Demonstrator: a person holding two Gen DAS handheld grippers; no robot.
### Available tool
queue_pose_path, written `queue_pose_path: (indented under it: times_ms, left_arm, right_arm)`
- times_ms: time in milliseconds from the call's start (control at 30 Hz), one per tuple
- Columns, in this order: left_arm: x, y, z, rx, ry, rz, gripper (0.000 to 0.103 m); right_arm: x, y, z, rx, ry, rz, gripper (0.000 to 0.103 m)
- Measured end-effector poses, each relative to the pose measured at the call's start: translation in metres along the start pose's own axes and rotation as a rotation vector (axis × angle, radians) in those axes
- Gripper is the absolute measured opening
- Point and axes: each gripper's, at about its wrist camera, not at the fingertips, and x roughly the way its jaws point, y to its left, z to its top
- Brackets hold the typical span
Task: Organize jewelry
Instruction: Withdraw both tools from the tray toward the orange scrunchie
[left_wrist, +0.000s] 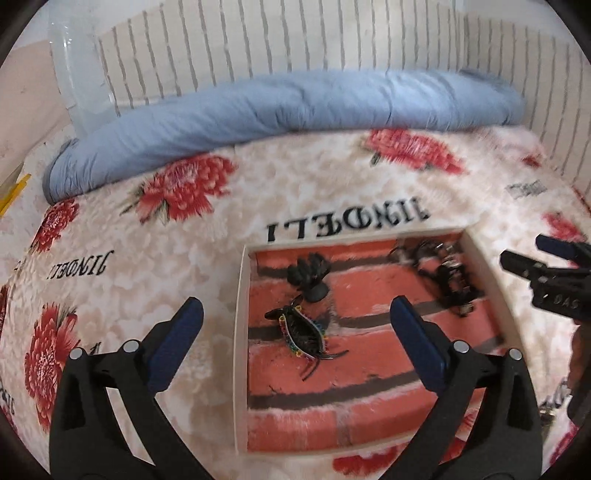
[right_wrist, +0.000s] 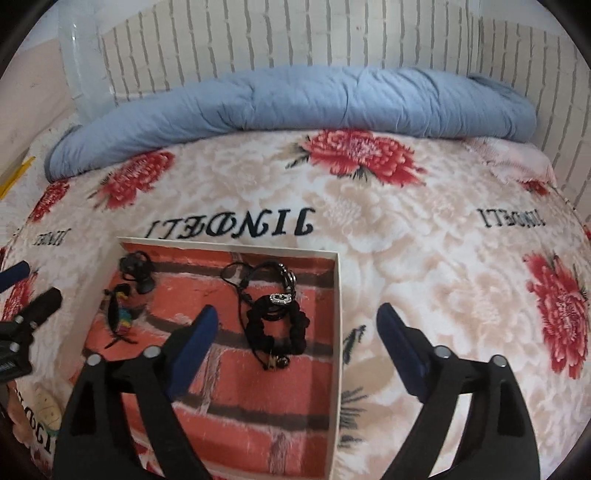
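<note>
A shallow white-rimmed tray (left_wrist: 240, 332) (right_wrist: 337, 332) with a red brick-pattern floor lies on the flowered blanket. In it lie a black claw-like clip (left_wrist: 309, 275) (right_wrist: 137, 271), a black bracelet with rainbow beads (left_wrist: 303, 332) (right_wrist: 120, 317), and a tangle of black cord bracelets and a scrunchie with a silver charm (left_wrist: 448, 278) (right_wrist: 277, 314). My left gripper (left_wrist: 295, 336) hangs open above the tray's left edge, nothing between its blue pads. My right gripper (right_wrist: 295, 336) is open over the tray's right side, empty; it also shows at the right edge of the left wrist view (left_wrist: 532, 258).
The tray sits on a plush cream blanket with red flowers (right_wrist: 424, 258) and black lettering. A rolled blue quilt (left_wrist: 288, 107) (right_wrist: 295, 99) lies along the far edge against a white brick-pattern wall. A clear plastic container (left_wrist: 77, 74) stands at the far left.
</note>
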Motion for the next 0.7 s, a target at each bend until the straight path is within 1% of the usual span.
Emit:
queue_pose_path:
  times_ms: [67, 167, 233, 333, 367, 467, 567, 700]
  left_arm:
    - [-0.019, 0.002, -0.002, -0.005, -0.025, 0.002, 0.098]
    - [-0.052, 0.006, -0.009, -0.009, -0.064, 0.060, 0.098]
    - [-0.069, 0.008, -0.014, -0.010, -0.088, 0.068, 0.098]
    - [-0.094, 0.013, -0.026, -0.034, -0.124, 0.058, 0.098]
    - [-0.103, 0.015, -0.032, -0.048, -0.138, 0.044, 0.098]
    - [-0.123, 0.016, -0.050, -0.057, -0.157, 0.026, 0.098]
    - [-0.140, 0.014, -0.071, -0.060, -0.179, 0.035, 0.098]
    - [-0.155, 0.009, -0.100, -0.062, -0.180, 0.000, 0.098]
  right_arm:
    - [-0.020, -0.001, -0.003, -0.011, -0.032, -0.008, 0.088]
    - [-0.046, -0.003, -0.008, -0.011, -0.073, -0.005, 0.089]
    - [-0.065, -0.005, -0.014, -0.008, -0.105, -0.004, 0.089]
    - [-0.090, -0.007, -0.026, 0.003, -0.145, 0.002, 0.090]
    - [-0.100, -0.009, -0.032, 0.005, -0.160, 0.003, 0.090]
    - [-0.121, -0.012, -0.051, 0.012, -0.182, 0.009, 0.090]
    - [-0.138, -0.018, -0.077, 0.025, -0.189, 0.006, 0.090]
    - [-0.157, -0.027, -0.114, 0.030, -0.204, -0.001, 0.090]
